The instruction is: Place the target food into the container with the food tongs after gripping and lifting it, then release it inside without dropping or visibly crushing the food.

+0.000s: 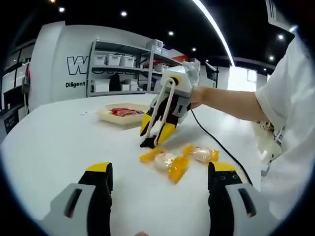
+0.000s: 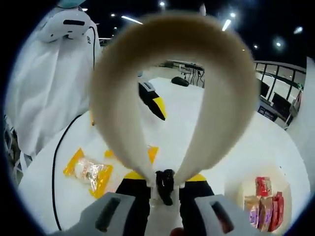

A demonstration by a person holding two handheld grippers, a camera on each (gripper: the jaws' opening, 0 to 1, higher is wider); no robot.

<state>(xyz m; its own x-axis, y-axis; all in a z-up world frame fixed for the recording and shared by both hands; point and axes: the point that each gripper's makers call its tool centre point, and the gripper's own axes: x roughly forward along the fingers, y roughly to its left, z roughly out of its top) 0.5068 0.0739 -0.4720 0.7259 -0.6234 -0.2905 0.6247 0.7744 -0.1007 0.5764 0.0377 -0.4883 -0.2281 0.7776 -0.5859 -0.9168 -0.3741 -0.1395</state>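
Closest to us in the left gripper view, our left gripper [image 1: 160,189] rises from the bottom edge with its two yellow-tipped jaws spread wide apart and nothing between them, hovering low over the white table [image 1: 59,142]. Beyond the jaws lie the wrapped snacks [image 1: 178,158], several pale pieces in clear film with yellow-orange twisted ends, clustered together on the tabletop. Our right gripper [image 1: 158,132] comes in from the right of that view, its yellow tips pointing down just behind the snacks and touching or nearly touching the table. It carries the food tongs [image 1: 164,105], whose pale looped arms run up along its body. A black cable [image 1: 221,147] trails from it across the table toward the person's white sleeve [image 1: 288,103]. Farther back sits a shallow beige tray [image 1: 106,115] holding red packets [image 1: 123,112], well apart from the snacks. Metal shelving [image 1: 120,71] with white bins stands against the far wall.

In the right gripper view, the tongs [image 2: 224,98] form a large blurred cream loop just in front of the lens, their ends pinched between our right gripper's [image 2: 165,182] yellow-padded jaws, which are closed on them. Through the loop we see a black-and-yellow tip of the other gripper. One wrapped snack [image 2: 88,172] lies to the left on the table, and the tray [image 2: 236,189] with its red packets [image 2: 266,199] lies to the lower right.
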